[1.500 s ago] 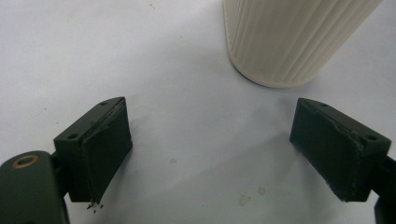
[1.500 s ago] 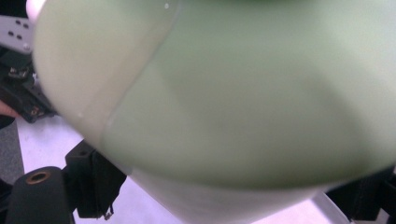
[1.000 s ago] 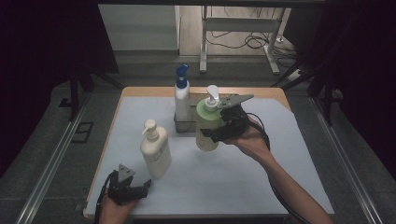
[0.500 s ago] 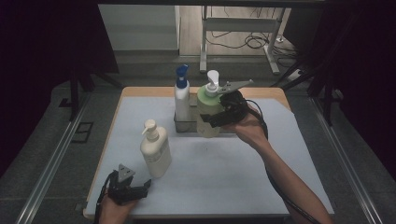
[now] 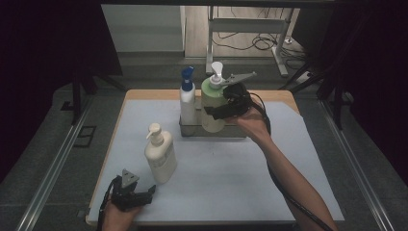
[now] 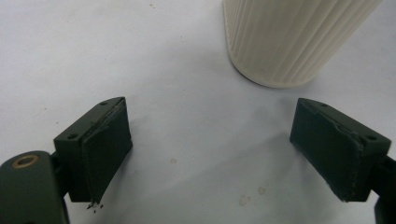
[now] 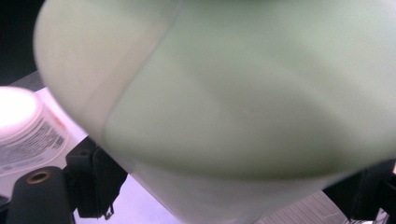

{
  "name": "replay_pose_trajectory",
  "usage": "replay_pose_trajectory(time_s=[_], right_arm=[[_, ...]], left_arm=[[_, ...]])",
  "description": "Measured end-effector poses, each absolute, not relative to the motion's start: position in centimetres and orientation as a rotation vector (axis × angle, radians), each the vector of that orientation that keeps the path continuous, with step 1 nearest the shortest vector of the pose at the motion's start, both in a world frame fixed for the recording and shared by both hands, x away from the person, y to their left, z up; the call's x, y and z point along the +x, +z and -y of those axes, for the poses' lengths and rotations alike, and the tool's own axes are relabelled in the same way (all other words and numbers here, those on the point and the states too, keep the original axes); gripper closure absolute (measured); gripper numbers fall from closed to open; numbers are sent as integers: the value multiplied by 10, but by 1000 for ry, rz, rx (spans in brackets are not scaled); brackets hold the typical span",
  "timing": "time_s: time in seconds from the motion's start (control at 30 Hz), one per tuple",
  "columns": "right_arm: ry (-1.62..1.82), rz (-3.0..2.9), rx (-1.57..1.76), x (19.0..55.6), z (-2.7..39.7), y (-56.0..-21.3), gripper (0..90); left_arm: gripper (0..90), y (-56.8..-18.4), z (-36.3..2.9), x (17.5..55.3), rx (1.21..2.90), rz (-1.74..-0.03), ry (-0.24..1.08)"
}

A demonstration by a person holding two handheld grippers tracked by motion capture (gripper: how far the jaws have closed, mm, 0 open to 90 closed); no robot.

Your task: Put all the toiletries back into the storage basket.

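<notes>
Green pump bottle point(image 5: 212, 107) at desk 12 o'clock, gripped by right tongs point(image 5: 217, 112), base over grey tray point(image 5: 238, 131). Blue-capped bottle point(image 5: 187, 102) just at its 9 o'clock, in tray. Cream bottle point(image 5: 159, 154) stands toward 7 o'clock. Left tongs point(image 5: 144, 196) wide, nothing held, on desk point(image 5: 231, 178) at cream bottle's 7 o'clock.

Pale green bottle point(image 5: 212, 103), cream ribbed bottle point(image 5: 160, 155), blue-capped white bottle point(image 5: 187, 97)
</notes>
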State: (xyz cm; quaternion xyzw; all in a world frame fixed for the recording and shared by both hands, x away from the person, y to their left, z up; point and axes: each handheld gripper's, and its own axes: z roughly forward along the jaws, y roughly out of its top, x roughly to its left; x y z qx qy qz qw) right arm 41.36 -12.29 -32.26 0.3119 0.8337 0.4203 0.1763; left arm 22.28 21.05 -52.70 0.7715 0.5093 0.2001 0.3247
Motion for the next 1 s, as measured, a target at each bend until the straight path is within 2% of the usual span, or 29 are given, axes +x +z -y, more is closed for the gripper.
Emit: replay_pose_trajectory(time_s=[1.0], right_arm=[[1127, -2288, 985, 461, 115, -343, 126]], left_arm=[[120, -527, -211, 223, 2024, -1337, 522]])
